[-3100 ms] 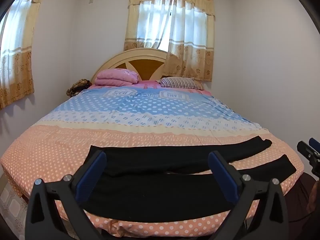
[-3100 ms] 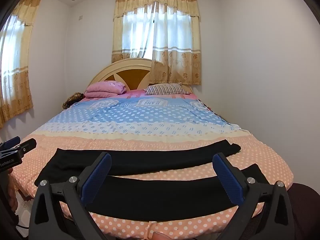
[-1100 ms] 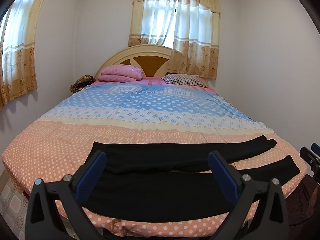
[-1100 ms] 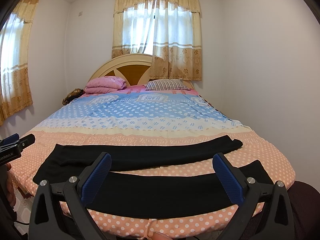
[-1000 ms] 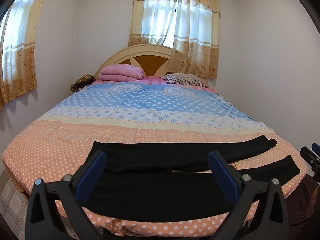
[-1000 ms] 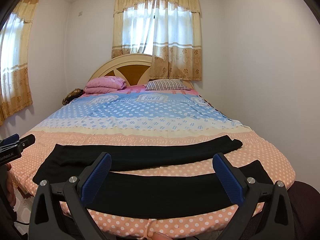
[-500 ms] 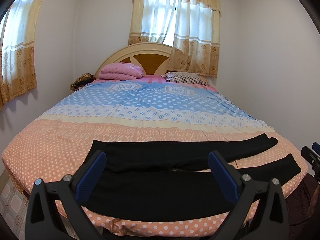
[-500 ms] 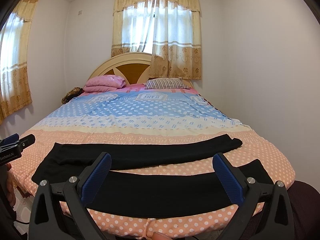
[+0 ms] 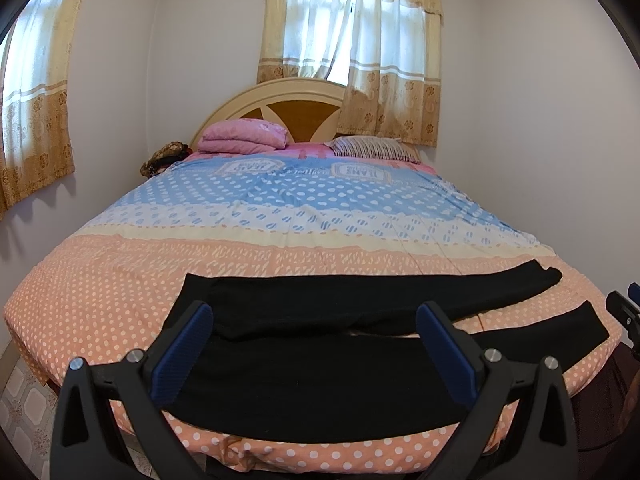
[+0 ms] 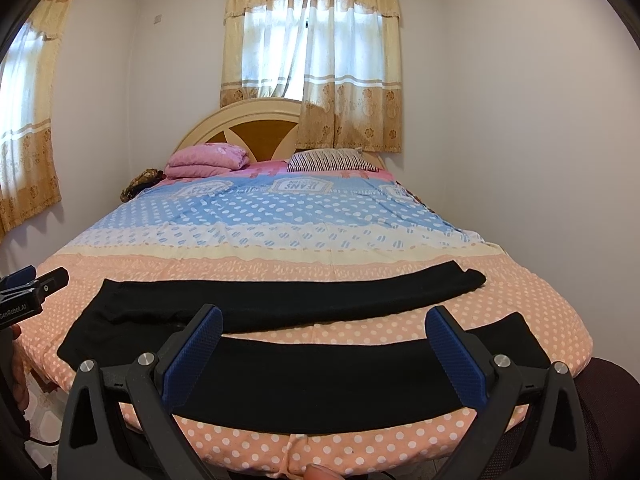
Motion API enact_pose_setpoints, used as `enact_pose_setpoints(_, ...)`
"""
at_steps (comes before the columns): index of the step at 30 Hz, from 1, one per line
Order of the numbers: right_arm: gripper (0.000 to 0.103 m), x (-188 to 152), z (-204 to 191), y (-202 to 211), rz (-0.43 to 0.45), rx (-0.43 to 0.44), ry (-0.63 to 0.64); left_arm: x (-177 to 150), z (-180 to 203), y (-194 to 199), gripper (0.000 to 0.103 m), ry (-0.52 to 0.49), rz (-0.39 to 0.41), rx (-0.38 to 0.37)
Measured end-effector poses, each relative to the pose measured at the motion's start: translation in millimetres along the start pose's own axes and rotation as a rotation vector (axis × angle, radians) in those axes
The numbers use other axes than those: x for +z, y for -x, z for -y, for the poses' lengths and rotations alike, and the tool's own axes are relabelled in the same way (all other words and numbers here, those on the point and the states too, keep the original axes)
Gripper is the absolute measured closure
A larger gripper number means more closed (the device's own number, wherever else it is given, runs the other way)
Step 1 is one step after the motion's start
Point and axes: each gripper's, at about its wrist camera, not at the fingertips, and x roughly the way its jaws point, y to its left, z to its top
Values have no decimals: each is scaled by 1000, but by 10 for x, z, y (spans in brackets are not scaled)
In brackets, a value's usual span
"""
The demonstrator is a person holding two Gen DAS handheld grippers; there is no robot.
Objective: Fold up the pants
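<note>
Ahead of both hand-held grippers, a wide bed under a dotted cover, peach at the near end, blue further off; beyond that, a rounded headboard and a curtained window; near the headboard, a folded pink blanket and a striped pillow.

Just ahead of the fingers, across the near end of the bed, black pants spread flat; waist off toward the left hand-held gripper's side, both legs running out toward the right one; far leg and near leg lying apart, a strip of peach cover showing between them, wider toward the cuffs.

Left hand-held gripper: spread wide, nothing between the blue pads, hovering short of the cloth over the waist end; right hand-held gripper: likewise wide and empty, over the middle of the near leg.

By the look of it, no fold made so far; pants merely laid out and smoothed; whole job left, probably starting with one leg brought over onto the other, then folds along the length.
</note>
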Motion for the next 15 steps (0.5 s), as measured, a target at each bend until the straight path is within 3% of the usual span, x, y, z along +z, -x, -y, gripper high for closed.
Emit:
enact_pose_setpoints(8,1,-237,102,-482,-89,-20,-2,-128,-61,-430,0,-40,-69,72)
enact_pose_setpoints(13,1,-401,328,-921,-177,-39,-16,-200,-268,-917,0,-90,-151,141)
enact_pose_setpoints(15,1,-417,435,-1048,-190,-38,-26,-196,-377,-1083,0,-94,-188,137)
